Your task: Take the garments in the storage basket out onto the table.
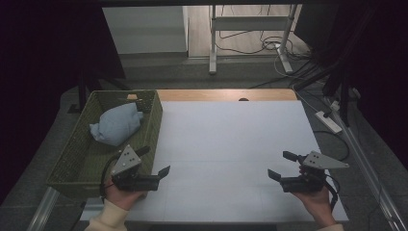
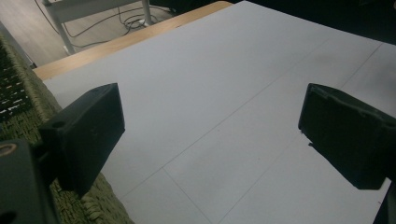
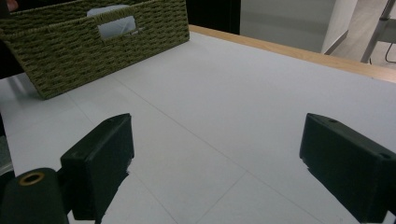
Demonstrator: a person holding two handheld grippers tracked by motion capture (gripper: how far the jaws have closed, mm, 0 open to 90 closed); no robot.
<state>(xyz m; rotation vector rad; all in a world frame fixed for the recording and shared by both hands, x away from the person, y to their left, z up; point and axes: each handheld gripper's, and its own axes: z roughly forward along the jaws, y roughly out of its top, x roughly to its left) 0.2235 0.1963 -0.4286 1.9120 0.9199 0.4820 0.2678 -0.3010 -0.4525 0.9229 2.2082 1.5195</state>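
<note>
The pale blue cloth bundle (image 1: 117,124) is seen lying inside the green woven basket (image 1: 67,166) at the bench's (image 1: 231,144) left edge, untouched. The left hand-held gripper (image 1: 155,166) and right hand-held gripper (image 1: 282,165) are held low over the bench, jaws spread wide and empty. For a clean pick, the bundle would best be approached from above by the left one and pinched at a raised fold, clear of the basket wall.

This looks like a lab or recording room rather than a home. Ahead of the two hand-held grippers lies a white table top (image 1: 226,144) with a wooden far edge, lit against dark curtains (image 1: 43,48) on both sides. Beyond it stands a metal frame stand (image 1: 250,38) over loose cables (image 1: 269,45) on a bare floor. Off past the right gripper (image 1: 284,163), a power strip (image 1: 328,121) lies on the floor.
</note>
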